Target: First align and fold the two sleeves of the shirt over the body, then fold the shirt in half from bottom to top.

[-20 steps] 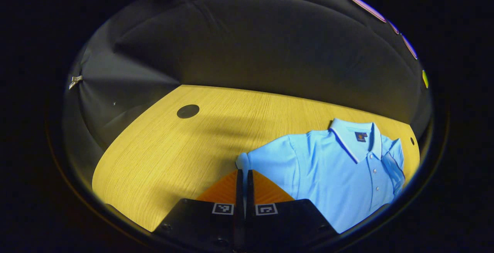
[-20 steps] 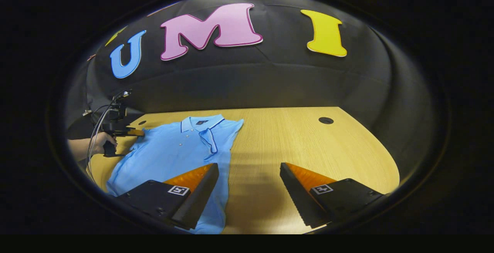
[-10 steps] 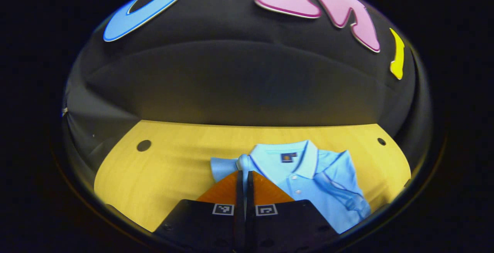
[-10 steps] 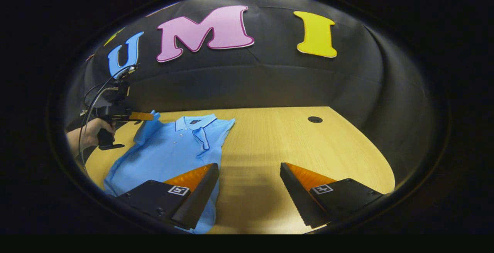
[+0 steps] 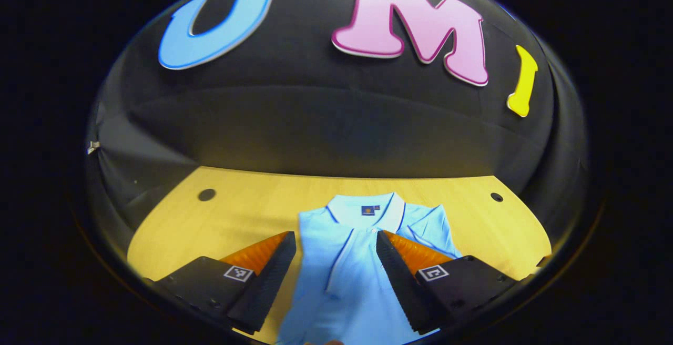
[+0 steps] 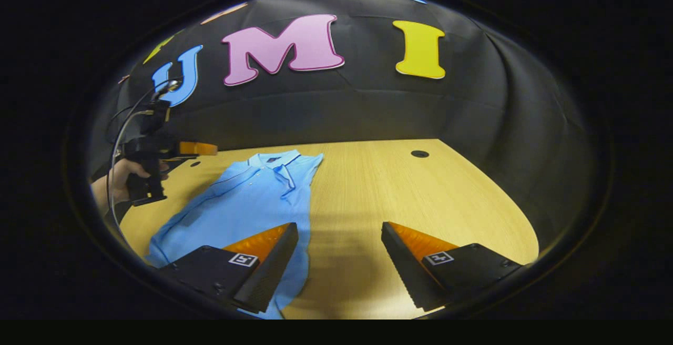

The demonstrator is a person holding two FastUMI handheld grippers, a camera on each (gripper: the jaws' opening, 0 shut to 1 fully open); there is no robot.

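one light blue polo shirt (image 6: 247,198) lies flat on the left part of the wooden table (image 6: 399,198), both sleeves folded over its body. two grippers: left gripper (image 5: 335,242) spread above the shirt, right gripper (image 6: 339,232) spread, empty, near the shirt's right edge.

Collar label (image 5: 370,210) (perhaps a logo) unreadable

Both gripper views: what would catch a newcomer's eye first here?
The light blue polo shirt stands out first, lying flat on the yellow wooden table with both sleeves folded over its body and the collar toward the far wall. Next is the left gripper, open above the shirt's chest. In the right gripper view, a hand holds that gripper at the table's left, while the right gripper is open above bare wood beside the shirt.
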